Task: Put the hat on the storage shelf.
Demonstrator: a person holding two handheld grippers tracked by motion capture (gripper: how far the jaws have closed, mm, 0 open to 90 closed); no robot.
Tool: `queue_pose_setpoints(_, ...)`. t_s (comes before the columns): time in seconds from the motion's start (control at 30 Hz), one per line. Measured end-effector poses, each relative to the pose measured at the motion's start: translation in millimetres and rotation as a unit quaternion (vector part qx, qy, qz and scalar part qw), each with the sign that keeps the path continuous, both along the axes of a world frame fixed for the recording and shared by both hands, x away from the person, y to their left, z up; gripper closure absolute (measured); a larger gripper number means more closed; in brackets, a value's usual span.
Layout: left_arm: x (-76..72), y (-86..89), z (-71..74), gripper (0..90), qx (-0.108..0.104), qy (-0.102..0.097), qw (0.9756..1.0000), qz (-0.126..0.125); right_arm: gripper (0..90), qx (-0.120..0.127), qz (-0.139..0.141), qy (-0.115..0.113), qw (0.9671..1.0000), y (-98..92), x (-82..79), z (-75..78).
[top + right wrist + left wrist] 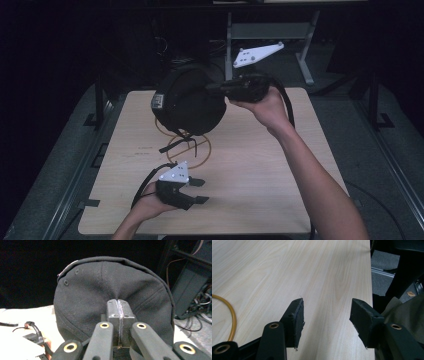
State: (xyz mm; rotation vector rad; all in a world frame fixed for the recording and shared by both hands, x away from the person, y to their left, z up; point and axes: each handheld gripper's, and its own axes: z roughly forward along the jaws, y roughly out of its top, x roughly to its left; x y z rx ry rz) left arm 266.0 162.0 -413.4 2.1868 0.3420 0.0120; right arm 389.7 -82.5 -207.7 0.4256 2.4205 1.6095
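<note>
Holding a black baseball cap (189, 102) up off the wooden table (260, 165), the right gripper (220, 89) has its jaws pressed together on a pinch of crown fabric; in the right gripper view the two pads meet with cloth bunched between them and the cap (105, 287) hangs in front, eyelets and seams toward the camera. Cap sits in the air above the table's far-left part, right over the orange ring (187, 145) that lies flat on the wood with a black strap across it. Grip is thin, just a fold, so my read: keep the jaws tight, move slow and level, no wrist flick, or the fabric could slide out. If the cap is going down, lower it straight and only release once the brim or crown rests on the table, clear of the ring. Right forearm reaches in long from the table's near-right corner, wrist bent, gripper lying roughly level and pointing toward the table's left side, grey plate up. Left gripper (197, 190) sits low near the table's front edge, close to the ring's near side, held in a hand that comes from the near-left; jaws apart with nothing between them, bare wood visible in the gap in the left gripper view, orange ring (233, 315) curving at that view's left. It points across the table toward the right edge, ready to help but not touching anything.
</note>
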Motion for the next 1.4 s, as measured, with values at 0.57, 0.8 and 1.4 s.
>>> queue_pose_setpoints(0.57, -2.3, -4.2, -3.2, 45.0, 0.005, -0.005, 0.9999, -0.015, 71.9, -0.017, -0.034, 0.035, 0.9987, 63.5, 35.4, -19.2)
queue_pose_setpoints(0.8, -3.0, -3.9, -3.0, 43.6, 0.0, -0.011, 0.9999, -0.007, 51.2, -0.009, -0.038, 0.057, 0.9976, 53.1, 32.6, -22.7)
queue_pose_setpoints(1.4, 3.0, 4.6, -3.1, 35.3, 0.003, -0.044, 0.9984, 0.035, 37.8, 0.013, -0.058, 0.087, 0.9944, -6.7, 20.7, -52.6)
